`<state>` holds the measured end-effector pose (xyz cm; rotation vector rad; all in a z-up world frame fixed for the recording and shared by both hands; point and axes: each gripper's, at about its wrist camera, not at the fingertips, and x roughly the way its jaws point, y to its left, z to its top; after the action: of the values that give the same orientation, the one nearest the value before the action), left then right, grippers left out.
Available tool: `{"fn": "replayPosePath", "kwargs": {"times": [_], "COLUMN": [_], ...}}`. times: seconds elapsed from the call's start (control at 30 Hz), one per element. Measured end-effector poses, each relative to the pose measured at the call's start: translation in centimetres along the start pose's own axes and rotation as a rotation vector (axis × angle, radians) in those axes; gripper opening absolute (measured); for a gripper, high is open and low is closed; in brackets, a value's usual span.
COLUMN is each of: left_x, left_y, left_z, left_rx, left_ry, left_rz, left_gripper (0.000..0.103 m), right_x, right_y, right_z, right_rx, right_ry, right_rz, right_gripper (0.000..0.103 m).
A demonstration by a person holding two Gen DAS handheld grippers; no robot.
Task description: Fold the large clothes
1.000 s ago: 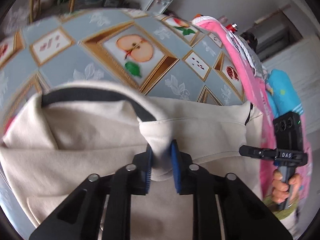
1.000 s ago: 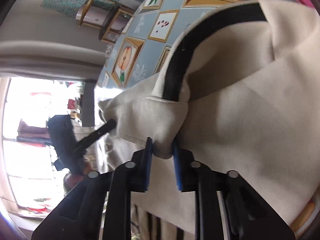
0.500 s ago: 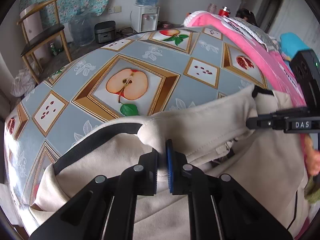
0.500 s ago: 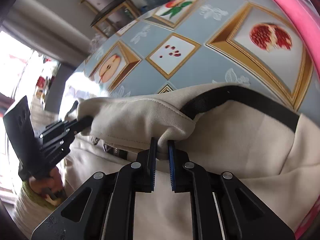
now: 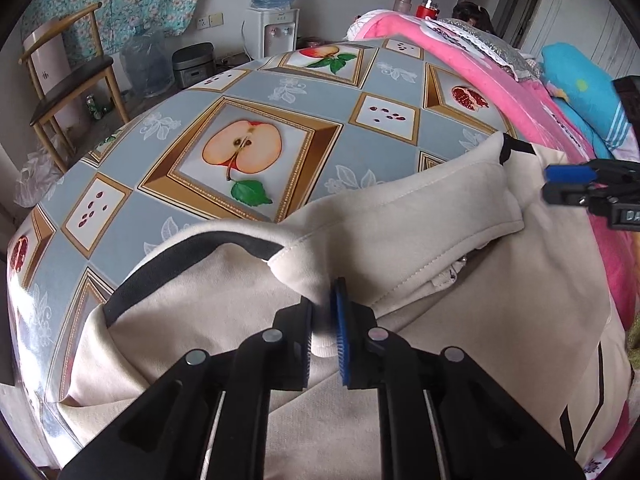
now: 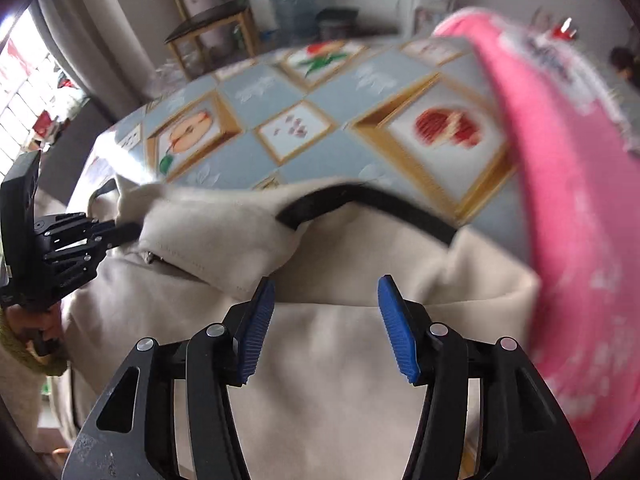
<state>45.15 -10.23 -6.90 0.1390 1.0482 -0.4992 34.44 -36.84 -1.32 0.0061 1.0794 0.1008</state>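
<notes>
A large cream garment point(image 5: 460, 304) with black trim lies on the table with the fruit-pattern cloth point(image 5: 248, 128), its top edge folded over. My left gripper point(image 5: 323, 320) is shut on a fold of the cream fabric near its collar. In the right wrist view the garment point(image 6: 340, 360) spreads below my right gripper point(image 6: 326, 308), which is open and empty just above the cloth. The right gripper point(image 5: 560, 184) shows at the right edge of the left wrist view, and the left gripper point(image 6: 120, 232) shows at the left of the right wrist view, holding the fabric.
A pink blanket point(image 5: 500, 80) and a blue pillow point(image 5: 584, 92) lie along the table's right side. A wooden chair point(image 5: 68, 80), water jugs and a dispenser point(image 5: 272, 28) stand beyond the far edge. The blanket point(image 6: 568, 200) also borders the garment in the right wrist view.
My right gripper has opened and let go of the garment's edge, which now lies folded on the table. My left gripper still grips the fabric and has lowered it.
</notes>
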Motion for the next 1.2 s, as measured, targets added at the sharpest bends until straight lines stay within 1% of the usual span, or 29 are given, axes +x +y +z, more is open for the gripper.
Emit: {"fn": "replayPosePath", "kwargs": {"times": [0.03,0.07,0.1,0.17,0.2,0.23,0.27,0.3,0.33,0.37,0.4,0.43,0.53,0.57,0.6,0.63,0.73,0.8,0.87,0.9,0.93,1.0,1.03,1.1,1.13,1.2], "left_x": [0.0,0.0,0.0,0.1,0.0,-0.1,-0.1,-0.2,-0.3,-0.5,-0.7,-1.1,-2.6,-3.3,-3.9,-4.4,-5.4,-5.3,-4.1,-3.2,-2.3,-0.8,-0.3,0.0,0.1,0.2], "left_y": [0.1,0.2,0.3,0.4,0.4,0.5,0.6,0.8,1.2,1.6,2.1,2.7,4.4,4.7,4.8,4.8,3.8,1.9,-0.5,-1.4,-2.3,-3.3,-3.3,-2.7,-2.4,-2.1], "left_z": [0.0,0.0,0.1,0.1,0.1,0.0,-0.1,-0.1,-0.2,-0.3,-0.3,-0.4,-0.5,-0.5,-0.5,-0.5,-0.2,0.1,0.2,0.3,0.3,0.2,0.2,0.4,0.4,0.4], "left_rx": [-0.008,-0.015,-0.022,-0.034,-0.039,-0.046,-0.054,-0.064,-0.08,-0.099,-0.123,-0.145,-0.199,-0.207,-0.204,-0.198,-0.166,-0.104,-0.03,0.001,0.03,0.071,0.072,0.032,0.015,0.013], "left_ry": [0.0,0.001,0.002,0.0,-0.002,-0.008,-0.013,-0.017,-0.022,-0.024,-0.028,-0.036,-0.075,-0.096,-0.112,-0.126,-0.154,-0.139,-0.084,-0.051,-0.019,0.005,0.004,-0.006,-0.01,-0.022], "left_rz": [-0.007,-0.014,-0.019,-0.024,-0.027,-0.032,-0.041,-0.049,-0.058,-0.064,-0.07,-0.074,-0.092,-0.079,-0.069,-0.079,-0.147,-0.202,-0.224,-0.219,-0.199,-0.137,-0.124,-0.144,-0.149,-0.141], "left_gripper": [0.01,0.01,0.01,0.01,0.01,0.01,0.01,0.012,0.016,0.019,0.023,0.023,0.024,0.024,0.024,0.024,0.024,0.024,0.024,0.024,0.024,0.024,0.024,0.025,0.025,0.025], "right_x": [-1.1,-1.9,-2.3,-2.0,-1.8,-1.1,-0.3,0.8,2.0,3.1,3.8,4.3,4.6,4.6,4.7,4.9,4.9,4.8,5.2,5.4,5.5,5.7,5.9,6.0,6.2,6.6], "right_y": [0.3,0.6,1.3,3.2,3.9,4.9,5.7,6.2,6.5,6.6,6.9,7.4,6.9,6.5,6.3,6.4,6.9,7.4,7.7,7.9,7.9,8.3,8.5,9.0,9.2,9.2], "right_z": [0.0,0.1,0.4,1.3,1.6,2.0,2.5,2.9,3.2,3.2,3.0,2.9,2.0,1.8,1.6,1.4,0.9,0.7,0.7,0.8,0.7,0.9,1.0,1.2,1.2,1.5], "right_rx": [0.001,0.005,0.001,-0.022,-0.036,-0.05,-0.058,-0.059,-0.051,-0.044,-0.041,-0.04,-0.01,0.002,0.005,0.008,-0.014,-0.031,-0.036,-0.039,-0.045,-0.061,-0.068,-0.089,-0.093,-0.092], "right_ry": [-0.036,-0.066,-0.086,-0.1,-0.098,-0.096,-0.092,-0.077,-0.046,-0.014,0.013,0.022,0.036,0.043,0.049,0.056,0.07,0.075,0.085,0.092,0.095,0.095,0.093,0.084,0.081,0.079], "right_rz": [-0.001,0.017,0.056,0.142,0.17,0.184,0.197,0.227,0.266,0.294,0.311,0.319,0.381,0.399,0.406,0.414,0.408,0.395,0.391,0.39,0.387,0.372,0.361,0.326,0.321,0.323], "right_gripper": [0.053,0.048,0.043,0.032,0.028,0.021,0.016,0.014,0.007,0.005,0.005,0.005,0.004,0.004,0.004,0.004,0.004,0.004,0.004,0.004,0.004,0.003,0.002,0.002,0.002,0.002]}}
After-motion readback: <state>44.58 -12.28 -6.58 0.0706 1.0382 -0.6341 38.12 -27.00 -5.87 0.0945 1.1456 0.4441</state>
